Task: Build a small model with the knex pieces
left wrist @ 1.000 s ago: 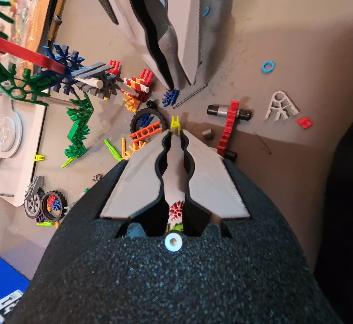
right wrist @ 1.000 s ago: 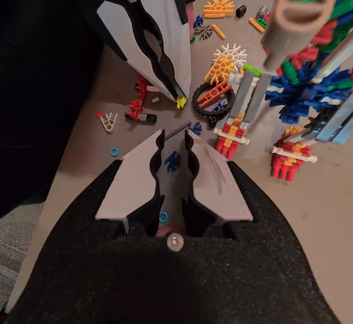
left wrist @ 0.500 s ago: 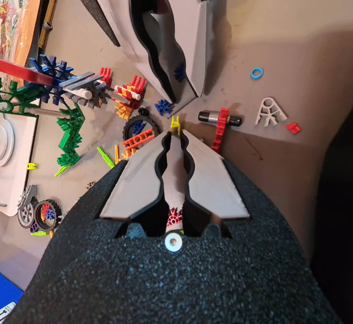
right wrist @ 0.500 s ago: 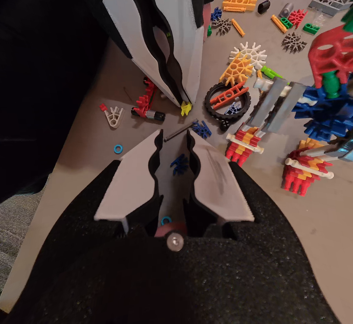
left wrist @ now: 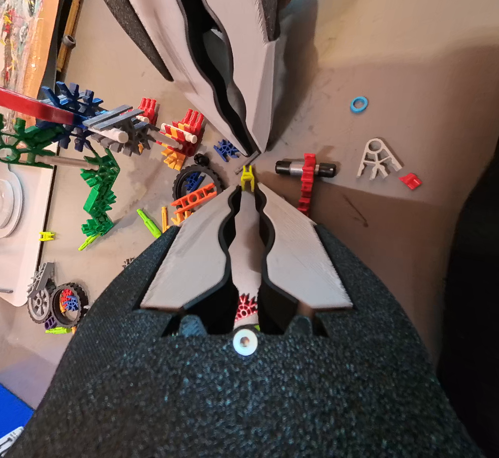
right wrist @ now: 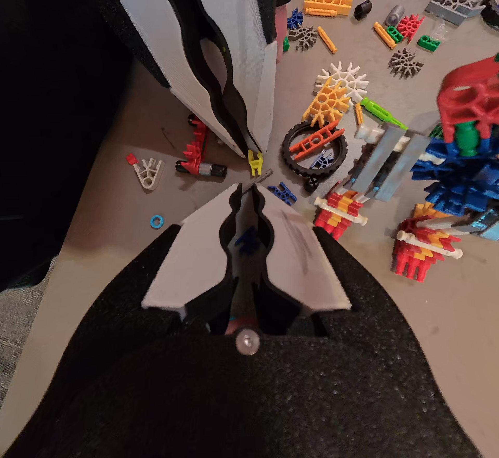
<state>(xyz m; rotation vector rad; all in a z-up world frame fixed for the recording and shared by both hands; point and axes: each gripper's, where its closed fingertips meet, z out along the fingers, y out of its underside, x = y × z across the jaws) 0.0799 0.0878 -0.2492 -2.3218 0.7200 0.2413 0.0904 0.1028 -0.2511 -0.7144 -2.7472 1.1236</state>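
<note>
Left wrist view: left claw (left wrist: 247,188) pinches a yellow clip (left wrist: 248,178); at twelve o'clock, right claw (left wrist: 256,151) grips a thin grey rod (left wrist: 244,166).

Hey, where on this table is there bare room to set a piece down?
Bare tabletop lies near the right gripper, past the red and yellow stacks. Another free patch lies beyond the blue ring and grey connector. It is crowded around the black tyre, the yellow clip held by the left gripper, and the blue and green model.
</note>
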